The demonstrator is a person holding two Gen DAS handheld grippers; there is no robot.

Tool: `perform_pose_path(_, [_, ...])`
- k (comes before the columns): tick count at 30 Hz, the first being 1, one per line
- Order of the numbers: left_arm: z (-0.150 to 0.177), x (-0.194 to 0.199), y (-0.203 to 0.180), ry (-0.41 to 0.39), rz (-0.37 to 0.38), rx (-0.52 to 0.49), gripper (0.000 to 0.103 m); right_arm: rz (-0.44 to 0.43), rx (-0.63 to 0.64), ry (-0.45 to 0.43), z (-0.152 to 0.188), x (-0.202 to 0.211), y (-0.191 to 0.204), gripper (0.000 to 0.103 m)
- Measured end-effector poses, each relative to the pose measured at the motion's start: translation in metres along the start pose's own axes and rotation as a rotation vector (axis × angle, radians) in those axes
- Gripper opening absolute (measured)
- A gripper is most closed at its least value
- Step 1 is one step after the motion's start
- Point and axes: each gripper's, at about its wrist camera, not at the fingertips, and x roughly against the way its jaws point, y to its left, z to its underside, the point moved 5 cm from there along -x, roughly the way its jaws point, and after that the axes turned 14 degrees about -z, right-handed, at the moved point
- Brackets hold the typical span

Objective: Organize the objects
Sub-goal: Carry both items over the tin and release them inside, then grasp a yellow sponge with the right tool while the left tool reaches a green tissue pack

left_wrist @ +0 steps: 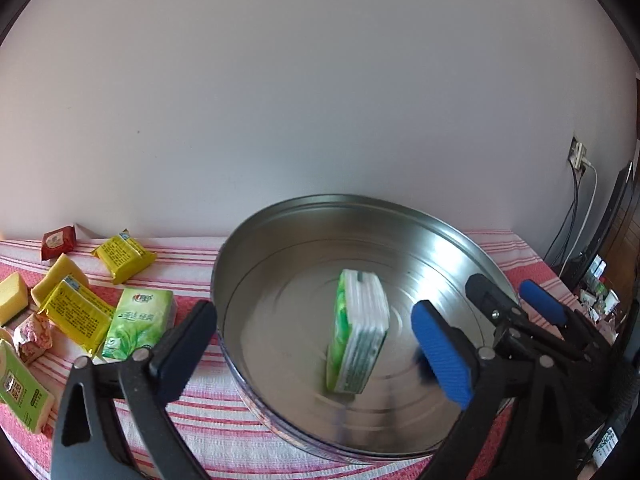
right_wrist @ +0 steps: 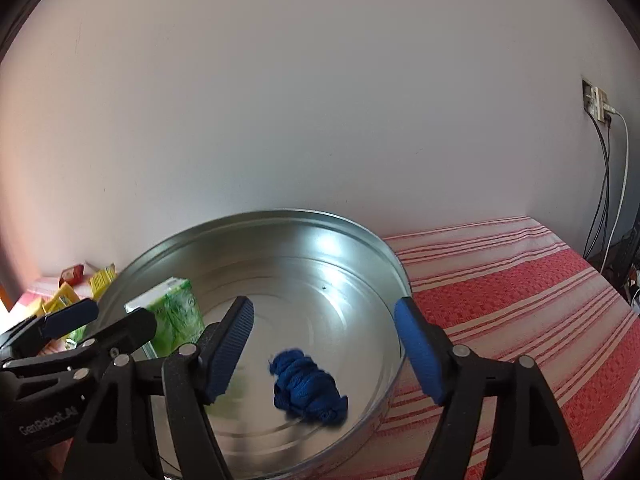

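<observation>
The green-and-white pack of tissues [left_wrist: 358, 332] is seen standing on edge, a bit blurred, on the floor of the big round shallow metal tin [left_wrist: 280, 216], roughly in the middle. It sits between the wide-spread fingers of the left gripper [left_wrist: 320, 356], and neither pad is touching it, so that one is released with nothing clamped. The left gripper is angled down over the near rim of the tin, one black finger [left_wrist: 188, 344] hanging outside the wall and the blue-padded one [left_wrist: 440, 352] inside.

In the right wrist view a small crumpled bundle of blue knit fabric [right_wrist: 306, 388] is found lying on the tin floor, toward the near right side. The right gripper [right_wrist: 320, 356] is tilted down above it with its blue pads [right_wrist: 418, 356] held well apart, and the bundle sits between them but clear of both, so it's let go too. The tissue pack is seen off to the left there, just beside the left gripper's fingers.

The tin is set on a red-and-white striped cloth [right_wrist: 520, 288]. Left of the tin, a heap of small stuff is scattered: another green tissue pack [left_wrist: 138, 324], yellow wrapped packets [left_wrist: 124, 256], yellow sponge blocks [left_wrist: 12, 296] and a little red wrapped square [left_wrist: 59, 243]. A plain white wall [left_wrist: 320, 100] is behind everything.
</observation>
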Motion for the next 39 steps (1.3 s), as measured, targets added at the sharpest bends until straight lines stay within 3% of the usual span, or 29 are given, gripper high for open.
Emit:
perform_pose_path(5, [0.000,0.017,-0.002,-0.059,-0.055,-0.063,0.100,0.010,0.001,-0.015,-0.002,0.004,0.007,0.084])
perform_pose_path(11, [0.007,0.021,0.007,-0.067,-0.106,-0.084,0.102,-0.001,-0.028,-0.042,-0.004,0.003,0.001,0.084])
perform_pose_path(23, [0.023,0.029,0.060,-0.083,-0.194,-0.072,0.102,-0.028,-0.089,-0.108,0.001,0.021,0.009,0.084])
perform_pose_path(32, [0.037,0.031,0.095,-0.072,-0.230,-0.085,0.102,0.001,-0.046,-0.144,0.003,0.034,0.024,0.084])
perform_pose_path(39, [0.042,0.039,0.127,-0.059,-0.242,-0.074,0.102,-0.081,-0.083,-0.092,0.016,0.032,0.045,0.084])
